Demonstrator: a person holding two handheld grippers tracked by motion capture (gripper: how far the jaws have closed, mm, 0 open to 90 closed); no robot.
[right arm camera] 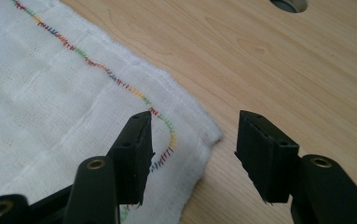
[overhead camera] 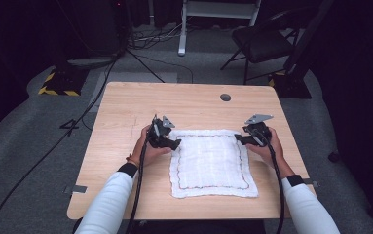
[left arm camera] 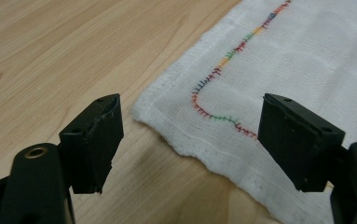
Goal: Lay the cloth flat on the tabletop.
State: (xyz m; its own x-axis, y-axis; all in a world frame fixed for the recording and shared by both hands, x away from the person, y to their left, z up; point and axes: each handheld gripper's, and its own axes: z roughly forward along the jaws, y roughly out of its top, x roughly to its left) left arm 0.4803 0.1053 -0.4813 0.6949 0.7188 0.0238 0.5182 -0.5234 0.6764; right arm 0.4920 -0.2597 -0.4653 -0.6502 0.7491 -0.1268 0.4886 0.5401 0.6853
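A white square gauze cloth with a multicoloured stitched border point(overhead camera: 212, 163) lies flat on the light wooden table point(overhead camera: 125, 102), towards its near right part. The left gripper point(overhead camera: 167, 141) sits at the cloth's far left corner; in the left gripper view point(left arm camera: 185, 140) its jaws stand apart, one over bare wood and one over the cloth, the corner between them and not pinched. The right gripper point(overhead camera: 245, 139) is at the far right corner; in the right gripper view point(right arm camera: 192, 154) its jaws straddle that corner, open and clear of the fabric. A round hole point(overhead camera: 225, 97) is cut in the table beyond the cloth.
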